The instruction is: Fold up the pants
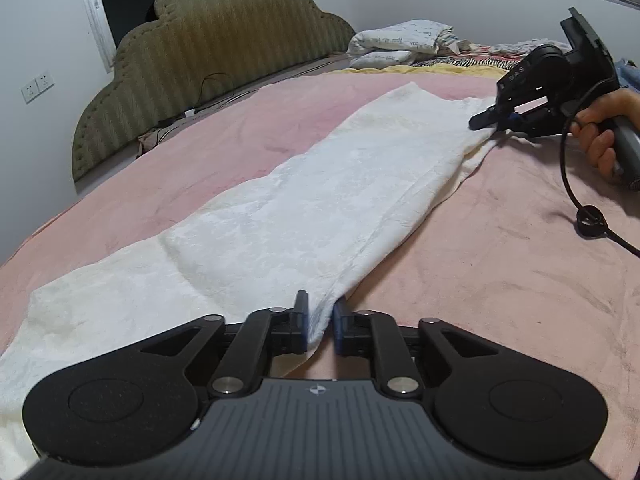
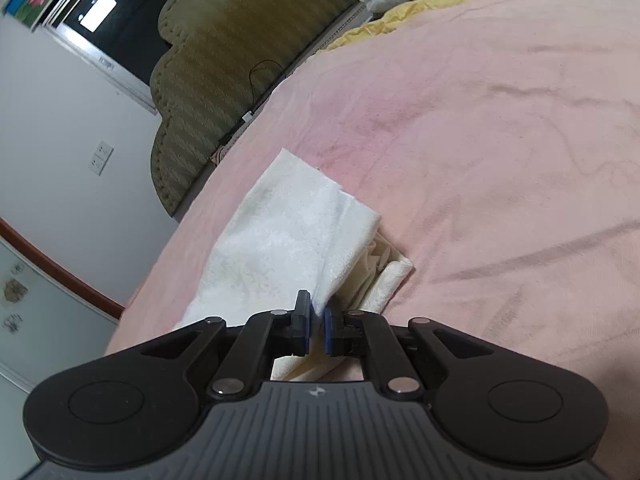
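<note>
A pink blanket (image 1: 500, 280) covers the bed — olive headboard (image 1: 208, 56) behind, white pillows (image 1: 400, 42) and wall sockets (image 1: 37, 86) beyond.

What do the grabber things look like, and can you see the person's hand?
Each one is black. The left gripper has two jointed arms with silver rivets, round discs at the sides, a ribbed grey plate with a small logo, and blue pads. The right gripper looks the same. A bare hand grips its grey handle, and a black cable hangs from it.

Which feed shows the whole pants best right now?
The left wrist view: the white pants stretch along the pink blanket between both gripped ends. The right wrist view shows only the end beyond the right gripper.
</note>
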A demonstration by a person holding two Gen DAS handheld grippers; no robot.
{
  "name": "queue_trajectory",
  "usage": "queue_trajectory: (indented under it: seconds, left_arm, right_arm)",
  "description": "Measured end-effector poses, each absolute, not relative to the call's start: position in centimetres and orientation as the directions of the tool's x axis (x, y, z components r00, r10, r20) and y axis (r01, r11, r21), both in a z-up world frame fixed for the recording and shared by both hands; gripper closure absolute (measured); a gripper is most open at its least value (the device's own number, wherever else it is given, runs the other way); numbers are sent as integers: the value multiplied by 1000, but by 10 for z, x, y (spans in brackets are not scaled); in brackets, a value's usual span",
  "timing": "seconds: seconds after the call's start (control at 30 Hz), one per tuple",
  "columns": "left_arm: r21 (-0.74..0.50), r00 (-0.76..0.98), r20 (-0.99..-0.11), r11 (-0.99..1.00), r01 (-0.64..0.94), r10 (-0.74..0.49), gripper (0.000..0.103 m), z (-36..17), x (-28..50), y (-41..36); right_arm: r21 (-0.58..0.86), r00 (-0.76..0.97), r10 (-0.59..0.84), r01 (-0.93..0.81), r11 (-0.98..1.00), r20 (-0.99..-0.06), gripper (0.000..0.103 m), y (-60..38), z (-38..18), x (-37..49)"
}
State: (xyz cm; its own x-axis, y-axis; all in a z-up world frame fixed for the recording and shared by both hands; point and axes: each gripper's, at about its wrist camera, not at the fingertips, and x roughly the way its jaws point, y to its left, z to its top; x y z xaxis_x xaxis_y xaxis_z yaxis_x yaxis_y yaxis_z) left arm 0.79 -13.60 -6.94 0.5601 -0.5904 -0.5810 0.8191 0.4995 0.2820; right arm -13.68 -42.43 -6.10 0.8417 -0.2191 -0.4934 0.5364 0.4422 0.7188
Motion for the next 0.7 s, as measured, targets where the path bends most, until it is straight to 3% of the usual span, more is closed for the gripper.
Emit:
queue_trajectory:
  seconds: [0.03,0.1,0.2,0.27,0.33,0.5,0.63,0.7]
  left_arm:
    - [272,555,-579,500,822,-597,73,-66,8,-134]
    - [247,548,-568,508,825,-614,63,-60,5,-128]
    - [133,491,-528,504,853,-693,45,-48,3,-118]
    - [55,481,-488,524,850,-729,25,-40,7,-114]
    - [50,550,-440,592,805,-710,17,-37,12,-112]
    - [118,696,-463,739,663,-549,16,-47,34,-118]
    - [86,681,-554,781,619,-478,16,-64,54,-111]
    - [64,668,-577,789,611,-470,15,-70,58,-105]
  right_arm:
    - [718,840,-220,539,440,-496,94,-425,-58,-139]
    - [711,834,-244,551,438,-495,93,-424,-50,-145]
    - [648,757,-414,650,396,-506,90,-421,-36,-162]
    - [618,729,-494,675,402,-474,90,-418,-26,-166]
    - [590,759,-468,648,481,-453,90,-413,-18,-153]
    - [371,787,-377,578,727,-488,90,-385,-7,-83]
    - [253,719,-327,570,782,-613,89,-382,-32,-44]
    - [192,722,-337,543,817,-605,89,-375,-41,-45]
